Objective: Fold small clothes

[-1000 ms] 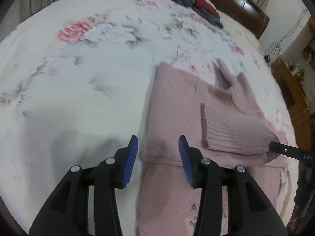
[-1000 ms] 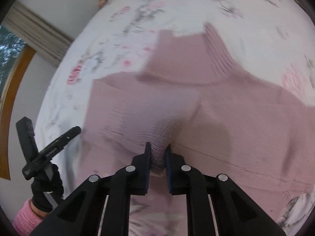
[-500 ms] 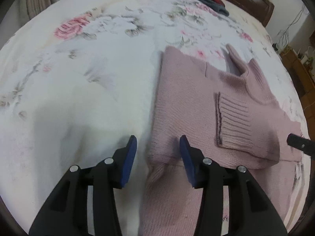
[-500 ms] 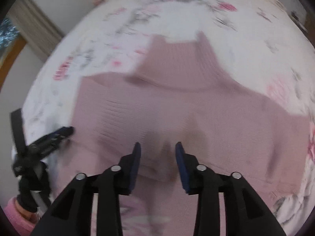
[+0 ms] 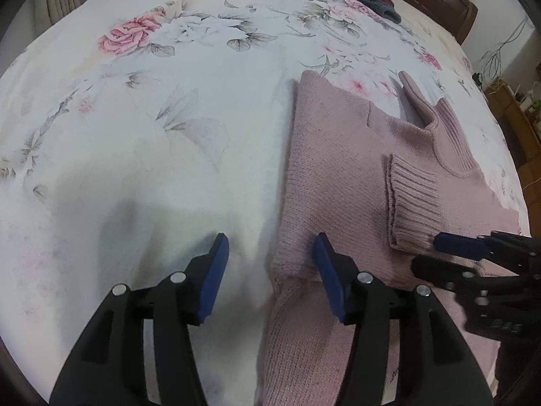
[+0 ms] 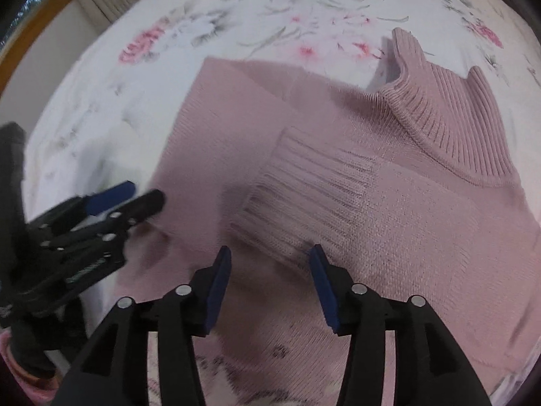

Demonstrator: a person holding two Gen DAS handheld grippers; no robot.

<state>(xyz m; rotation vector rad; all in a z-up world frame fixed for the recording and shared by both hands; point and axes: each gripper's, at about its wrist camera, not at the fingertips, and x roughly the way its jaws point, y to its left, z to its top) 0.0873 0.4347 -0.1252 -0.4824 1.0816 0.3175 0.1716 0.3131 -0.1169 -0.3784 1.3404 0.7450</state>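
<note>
Sweater (image 6: 389, 203) lies flat (collar pointing away).

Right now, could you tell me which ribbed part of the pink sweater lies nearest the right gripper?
The sleeve cuff, folded across the chest; the collar lies farther up.

- A dusty-pink knitted sweater (image 5: 331, 176) lies flat on a floral bedspread (image 5: 169, 118), its ribbed turtleneck collar (image 6: 449, 115) pointing away from the cameras.
- One sleeve is folded across the chest, so that its ribbed cuff (image 6: 304, 199) rests on the body of the garment, just below the collar.
- The side seen at the left of the left wrist view forms a straight folded edge (image 5: 290, 155) running toward the near hem.
- The collar stands slightly open, one corner raised off the bedspread.
- The knit is plain on the body and ribbed at collar and cuff; the lower part is blurred in the right wrist view.
</note>
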